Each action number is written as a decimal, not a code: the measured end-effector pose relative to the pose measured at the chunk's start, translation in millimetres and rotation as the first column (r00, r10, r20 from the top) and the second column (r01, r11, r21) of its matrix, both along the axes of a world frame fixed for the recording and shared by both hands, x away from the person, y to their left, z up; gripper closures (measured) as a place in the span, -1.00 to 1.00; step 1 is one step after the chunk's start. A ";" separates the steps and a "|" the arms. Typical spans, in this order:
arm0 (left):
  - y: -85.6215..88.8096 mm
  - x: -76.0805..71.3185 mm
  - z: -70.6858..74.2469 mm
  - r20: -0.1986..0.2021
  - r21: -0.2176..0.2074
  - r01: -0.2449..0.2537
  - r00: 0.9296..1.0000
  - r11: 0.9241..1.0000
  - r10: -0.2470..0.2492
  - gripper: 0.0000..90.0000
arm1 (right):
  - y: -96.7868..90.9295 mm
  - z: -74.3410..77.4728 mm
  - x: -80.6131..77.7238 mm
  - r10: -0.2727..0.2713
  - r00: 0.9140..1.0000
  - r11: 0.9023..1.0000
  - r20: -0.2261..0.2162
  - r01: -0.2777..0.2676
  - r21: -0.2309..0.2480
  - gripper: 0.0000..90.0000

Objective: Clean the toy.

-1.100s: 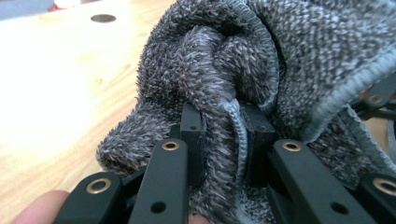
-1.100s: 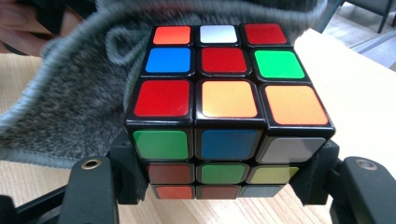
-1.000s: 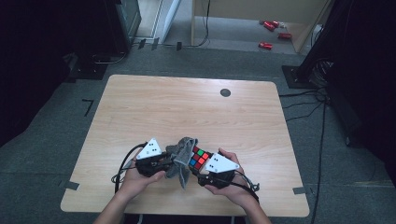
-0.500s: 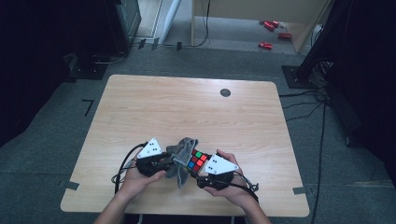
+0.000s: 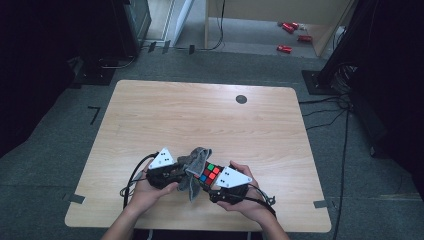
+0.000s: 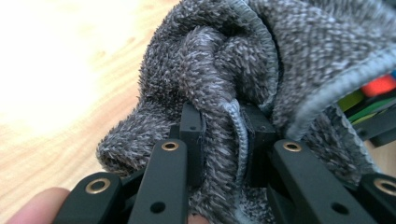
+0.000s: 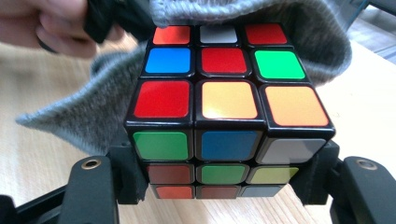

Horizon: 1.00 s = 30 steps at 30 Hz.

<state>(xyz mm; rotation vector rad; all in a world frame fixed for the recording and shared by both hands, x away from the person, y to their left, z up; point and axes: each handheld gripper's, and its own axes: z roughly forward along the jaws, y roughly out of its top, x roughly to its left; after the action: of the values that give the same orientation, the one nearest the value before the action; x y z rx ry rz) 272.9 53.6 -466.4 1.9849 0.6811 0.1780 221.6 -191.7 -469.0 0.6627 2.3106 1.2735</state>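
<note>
In the left gripper view the left gripper [image 6: 223, 135] has its two black jaws pinched nearly together on a fold of grey terry cloth [image 6: 261, 60], the hemmed edge of the cloth running up through the narrow gap between the pads; the tight clamp on a bunched fold looks chosen so the cloth can be dragged without slipping. The rest of the cloth billows up and toward 2 o'clock from that grip, where it drapes against coloured tiles. In the right gripper view the right gripper [image 7: 224, 179] stands about half open with its pads pressed on opposite side faces of a Rubik's cube [image 7: 229, 100], gripping the lower layers so the top face is left bare. The cloth lies over the cube's far edge at 12 o'clock and hangs down at 9 o'clock, and the other hand shows at 11 o'clock. Judging by this, one gripper steadies the cube while the other wipes it with the cloth. From the high view both grippers meet over the near edge of the wooden table [image 5: 200, 115], at about 6 o'clock on its top, the cube just right of the cloth and touching it. A small dark round mark [image 5: 241, 99] sits well apart toward 1 o'clock.
</note>
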 end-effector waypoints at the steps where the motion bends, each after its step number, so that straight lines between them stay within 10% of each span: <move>1: 0.0 0.0 0.0 0.000 0.000 0.000 1.000 1.000 0.000 0.68 | 0.0 0.0 0.0 0.000 1.000 1.000 0.000 0.000 0.000 -0.24; 4: 9.8 -3.8 18.0 0.033 -0.127 0.006 0.999 0.992 -0.002 0.68 | -1.6 -6.6 5.6 -0.033 0.999 0.999 -0.025 0.032 -0.032 -0.24; 7: 7.4 -8.1 24.9 0.044 -0.146 0.046 0.998 0.988 -0.040 0.68 | -1.0 -11.7 10.6 -0.070 0.996 0.996 -0.049 0.068 -0.053 -0.24; 11: -13.3 -20.8 27.1 0.077 -0.089 0.125 0.990 0.988 -0.118 0.66 | 3.7 -14.8 11.5 -0.080 0.995 0.995 -0.060 0.076 -0.071 -0.24; 12: -27.6 -28.1 24.4 0.118 -0.010 0.135 0.984 0.991 -0.133 0.64 | 7.1 -14.9 9.9 -0.077 0.996 0.993 -0.042 0.073 -0.097 -0.24; 16: -33.8 -28.8 21.5 0.158 0.098 0.043 0.986 0.994 -0.058 0.62 | 13.3 -18.5 9.8 -0.064 0.998 0.988 -0.011 0.062 -0.139 -0.24; 20: -25.9 -23.2 22.1 0.161 0.128 -0.043 0.987 0.991 0.022 0.63 | 12.2 -18.0 8.3 -0.103 0.993 0.988 -0.055 0.096 -0.123 -0.24; 26: -37.9 -34.6 26.5 0.205 0.170 0.000 0.978 0.985 -0.036 0.62 | 15.2 -17.9 7.1 -0.096 0.994 0.989 -0.053 0.089 -0.122 -0.24; 30: -29.4 -23.8 25.7 0.161 0.161 -0.087 0.985 0.983 0.060 0.62 | 13.5 -16.8 7.4 -0.105 0.993 0.988 -0.050 0.098 -0.119 -0.24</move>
<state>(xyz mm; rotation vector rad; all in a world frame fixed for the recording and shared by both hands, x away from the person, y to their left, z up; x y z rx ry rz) 249.1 24.2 -440.8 2.0810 0.6567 0.4431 228.9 -178.2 -485.8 0.7752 2.3432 1.0789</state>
